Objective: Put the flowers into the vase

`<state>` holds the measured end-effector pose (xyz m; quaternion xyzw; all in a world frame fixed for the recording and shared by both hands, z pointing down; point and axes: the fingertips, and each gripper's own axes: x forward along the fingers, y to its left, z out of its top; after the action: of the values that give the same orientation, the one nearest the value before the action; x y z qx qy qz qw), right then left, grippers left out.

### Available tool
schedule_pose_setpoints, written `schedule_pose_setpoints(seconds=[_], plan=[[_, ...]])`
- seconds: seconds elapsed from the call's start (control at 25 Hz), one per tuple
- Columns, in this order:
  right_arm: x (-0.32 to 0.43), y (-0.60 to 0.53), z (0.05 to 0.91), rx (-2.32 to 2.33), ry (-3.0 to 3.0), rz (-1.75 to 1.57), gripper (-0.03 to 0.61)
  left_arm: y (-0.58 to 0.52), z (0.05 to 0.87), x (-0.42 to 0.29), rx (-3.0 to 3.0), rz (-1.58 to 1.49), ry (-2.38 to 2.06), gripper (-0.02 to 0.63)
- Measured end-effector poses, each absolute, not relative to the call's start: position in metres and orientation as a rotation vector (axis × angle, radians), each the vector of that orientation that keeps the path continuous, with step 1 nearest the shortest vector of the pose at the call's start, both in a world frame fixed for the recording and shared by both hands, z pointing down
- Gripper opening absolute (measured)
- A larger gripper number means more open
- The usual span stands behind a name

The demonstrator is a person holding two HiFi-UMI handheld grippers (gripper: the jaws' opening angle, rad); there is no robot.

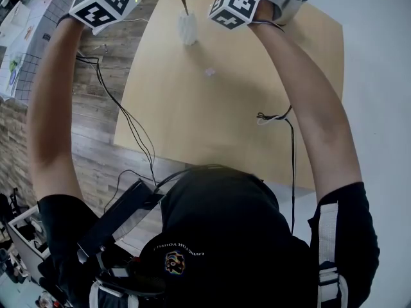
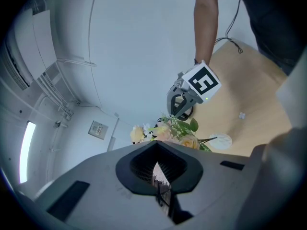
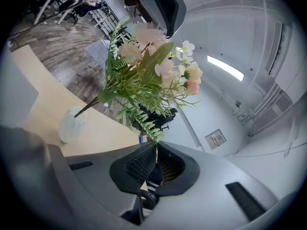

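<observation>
A bunch of pale pink and cream flowers (image 3: 148, 66) with green fern fronds stands with its stem in a small white vase (image 3: 72, 124) on the wooden table (image 1: 244, 108). In the head view the vase (image 1: 187, 29) sits near the table's far edge, between the two marker cubes. My right gripper (image 3: 156, 147) is shut, and the tip of a fern frond runs into the seam of its pads. My left gripper (image 2: 156, 163) is shut with nothing in it, just behind the flowers (image 2: 168, 131). From there the right gripper (image 2: 184, 103) shows beyond the blooms.
A small white scrap (image 1: 210, 72) lies on the table in front of the vase. A black cable (image 1: 276, 116) crosses the table's right part. Wood flooring (image 1: 96, 108) and more cables lie to the left of the table.
</observation>
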<state>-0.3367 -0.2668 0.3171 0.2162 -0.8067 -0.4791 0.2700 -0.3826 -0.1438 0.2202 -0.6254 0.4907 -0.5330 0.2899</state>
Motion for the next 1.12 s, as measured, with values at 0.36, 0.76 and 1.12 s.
schedule_pose_setpoints(seconds=[0.36, 0.76, 1.12], plan=[[-0.337, -0.262, 0.328, 0.558, -2.163, -1.289, 0.025, -0.141, 0.23, -0.381, -1.687, -1.434, 1.297, 0.002], [-0.33, -0.26, 0.352, 0.532, -2.139, -1.264, 0.025, -0.137, 0.253, -0.38, -1.718, -1.456, 1.277, 0.003], [-0.326, -0.258, 0.368, 0.512, -2.131, -1.241, 0.025, -0.138, 0.265, -0.375, -1.737, -1.475, 1.253, 0.003]])
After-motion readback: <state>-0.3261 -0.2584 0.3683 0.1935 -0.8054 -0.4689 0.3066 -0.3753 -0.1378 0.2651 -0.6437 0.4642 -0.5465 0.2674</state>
